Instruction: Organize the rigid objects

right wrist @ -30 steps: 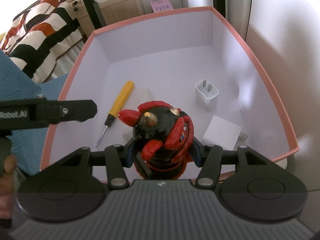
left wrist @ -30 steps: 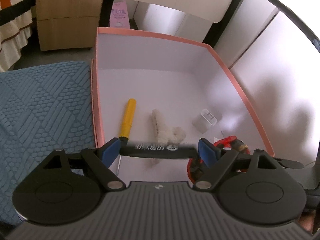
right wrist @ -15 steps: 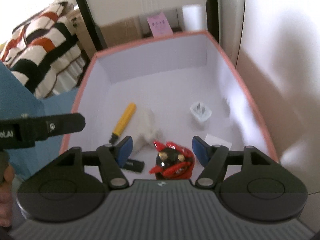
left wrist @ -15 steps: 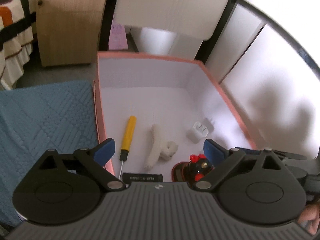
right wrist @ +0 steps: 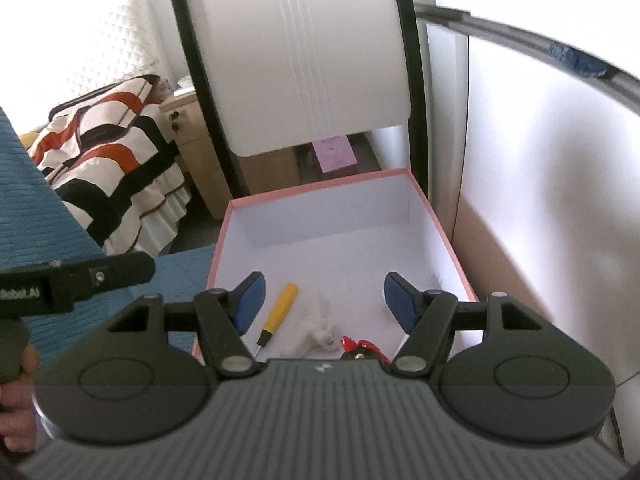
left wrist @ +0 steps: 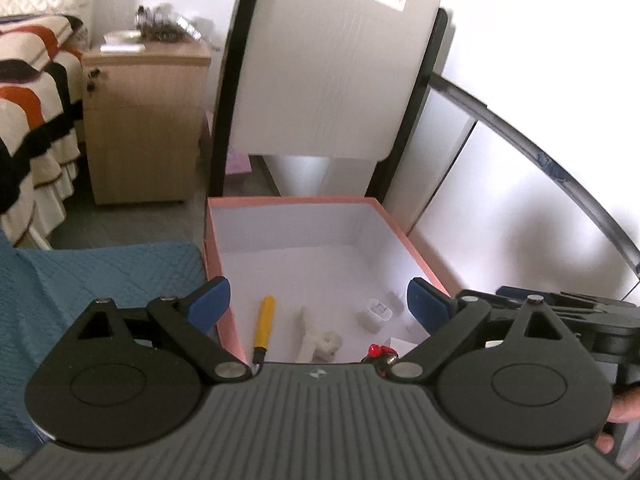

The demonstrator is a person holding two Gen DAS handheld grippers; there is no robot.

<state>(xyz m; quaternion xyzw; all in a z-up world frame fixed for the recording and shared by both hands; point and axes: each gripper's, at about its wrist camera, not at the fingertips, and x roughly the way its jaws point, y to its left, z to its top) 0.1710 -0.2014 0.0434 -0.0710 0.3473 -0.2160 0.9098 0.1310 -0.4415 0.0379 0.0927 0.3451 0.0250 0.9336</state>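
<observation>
From the left wrist, the left gripper (left wrist: pixel 318 304) has its jaws spread wide and empty, after opening further. The box (left wrist: pixel 404 240) lies ahead and below. In it the screwdriver (left wrist: pixel 264 330) sits below the left pad with its long axis running away from the jaws, the white piece (left wrist: pixel 318 338) under the gap, the charger (left wrist: pixel 374 314) toward the right pad, the figurine (left wrist: pixel 380 354) at the near edge. From the right wrist, the right gripper (right wrist: pixel 322 302) is also parted and empty, having just opened. The figurine (right wrist: pixel 360 348) lies directly below its gap, so this hand is judged nearer to it, the left gripper (right wrist: pixel 76 284) off to the side.
</observation>
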